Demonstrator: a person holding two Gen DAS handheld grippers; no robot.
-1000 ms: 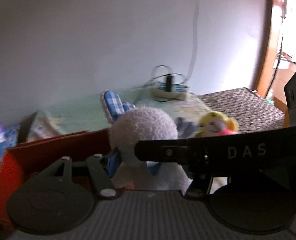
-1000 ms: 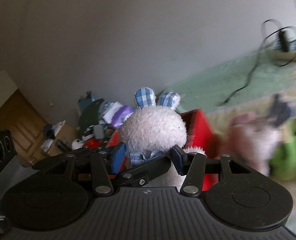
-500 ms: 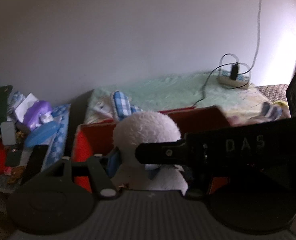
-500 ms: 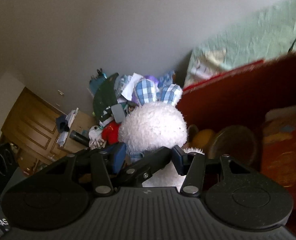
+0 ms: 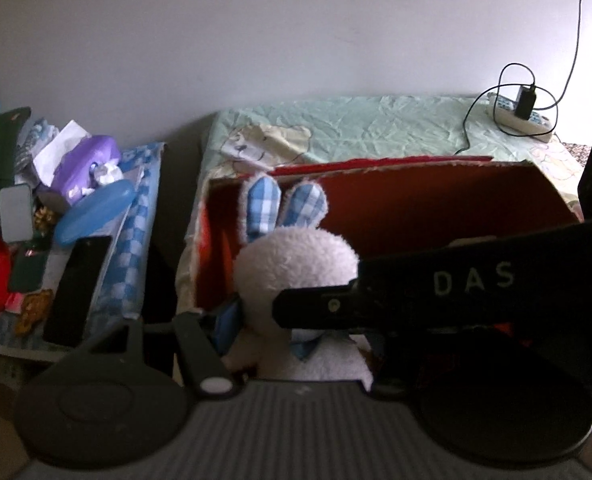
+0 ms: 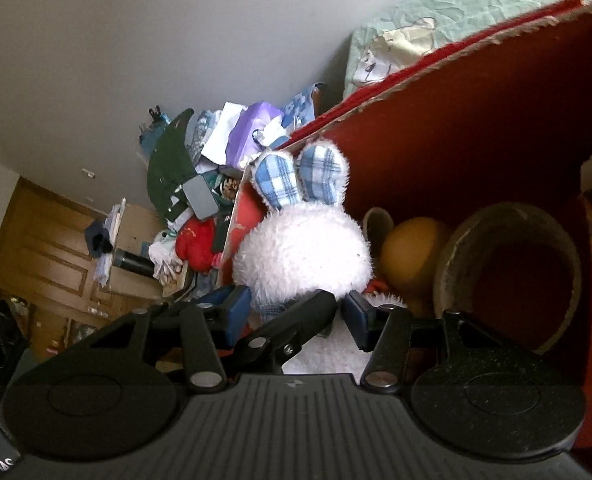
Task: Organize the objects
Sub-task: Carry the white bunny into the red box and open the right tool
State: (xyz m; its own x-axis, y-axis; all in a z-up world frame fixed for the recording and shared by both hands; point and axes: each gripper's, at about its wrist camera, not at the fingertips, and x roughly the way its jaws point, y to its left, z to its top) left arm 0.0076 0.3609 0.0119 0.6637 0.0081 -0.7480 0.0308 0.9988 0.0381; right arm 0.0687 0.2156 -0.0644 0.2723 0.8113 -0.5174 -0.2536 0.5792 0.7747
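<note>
Left wrist view: left gripper clamps the plush rabbit above the red box left end; right wrist view: right gripper also pinches it; advise lowering clear of the bowl before unclamping.

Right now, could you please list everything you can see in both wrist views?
Plush rabbit: one, white with blue-checked ears, held at the red box's left end.
Red box: one, open, on the green sheet.
Brown bowl: one, inside the box, on its side.
Orange ball: one, inside the box, beside the bowl.
Green sheet: one, pale, behind the box.
Power strip: one, white, with black charger, far right.
Clutter pile: mixed items, left of the box.
Left gripper: black, shut on the rabbit.
Right gripper: black, shut on the rabbit.
</note>
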